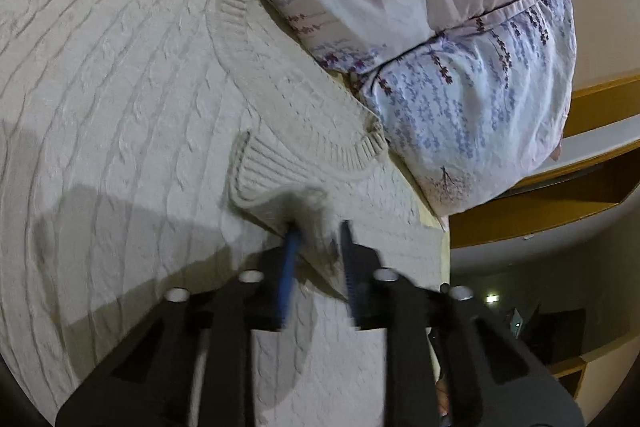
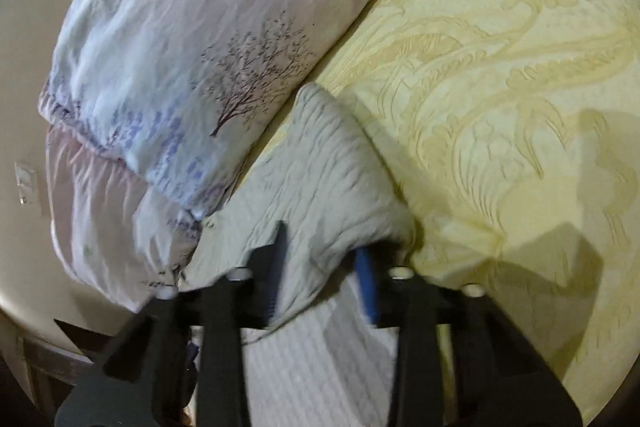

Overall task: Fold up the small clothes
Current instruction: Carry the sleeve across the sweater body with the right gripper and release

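Note:
A cream cable-knit sweater [image 1: 120, 87] lies spread over the bed and fills the left of the left wrist view. Its ribbed cuff [image 1: 280, 163] is folded over just ahead of my left gripper [image 1: 320, 227]. That gripper's blue pads are shut on a bunched fold of the knit near the sweater's edge. In the right wrist view another part of the sweater [image 2: 320, 155] runs up from my right gripper [image 2: 320, 243]. The knit is gathered between the two fingers, which are shut on it, and a ribbed part hangs below them.
A pillow with a lavender flower print [image 1: 460, 67] [image 2: 180, 67] lies against the sweater's far edge. A yellow embossed bedspread [image 2: 500, 87] covers the bed to the right. Wooden shelves [image 1: 580, 187] stand beyond the bed's edge, and a pale wall with a switch [image 2: 26, 183] is at the left.

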Available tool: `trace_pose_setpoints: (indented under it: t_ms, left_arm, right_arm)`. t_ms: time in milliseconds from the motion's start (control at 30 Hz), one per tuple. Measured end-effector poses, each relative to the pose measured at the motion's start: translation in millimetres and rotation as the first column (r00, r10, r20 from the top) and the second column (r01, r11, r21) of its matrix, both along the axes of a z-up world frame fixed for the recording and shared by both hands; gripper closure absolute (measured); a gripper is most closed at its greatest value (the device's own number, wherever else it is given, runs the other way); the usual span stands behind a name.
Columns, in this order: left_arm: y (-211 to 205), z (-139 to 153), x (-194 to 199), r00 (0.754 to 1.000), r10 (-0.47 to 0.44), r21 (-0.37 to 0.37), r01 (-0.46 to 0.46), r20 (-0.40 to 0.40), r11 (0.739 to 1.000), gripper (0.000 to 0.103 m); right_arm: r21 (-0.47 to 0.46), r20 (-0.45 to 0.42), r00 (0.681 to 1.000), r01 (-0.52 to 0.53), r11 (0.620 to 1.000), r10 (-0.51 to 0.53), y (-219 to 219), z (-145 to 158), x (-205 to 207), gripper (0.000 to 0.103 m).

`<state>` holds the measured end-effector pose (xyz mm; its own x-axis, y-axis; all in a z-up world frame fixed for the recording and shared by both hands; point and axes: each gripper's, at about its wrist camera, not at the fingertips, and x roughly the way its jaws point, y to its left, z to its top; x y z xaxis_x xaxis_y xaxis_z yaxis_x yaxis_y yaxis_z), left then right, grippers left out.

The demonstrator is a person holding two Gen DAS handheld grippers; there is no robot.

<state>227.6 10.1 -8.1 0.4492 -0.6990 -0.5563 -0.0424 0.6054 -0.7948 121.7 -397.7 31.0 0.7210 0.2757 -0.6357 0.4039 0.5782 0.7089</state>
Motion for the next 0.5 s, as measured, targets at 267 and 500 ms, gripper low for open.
trace_pose_setpoints:
  t_ms: [267, 500]
  left_arm:
    - [30.9, 27.9, -2.5, 0.991, 0.009, 0.073, -0.019, 0.135, 0.997, 0.095]
    - [73.9, 12.0, -17.0, 0.992, 0.052, 0.163, -0.071, 0.117, 0.984, 0.095]
  right_arm:
    - [-0.016, 0.129, 0.986, -0.107, 0.994, 0.108, 34.8, 25.8, -4.0, 0.094]
    - [-0.091, -0.024, 0.977, -0.214, 0.973, 0.213, 82.7, -4.7, 5.2, 0.094]
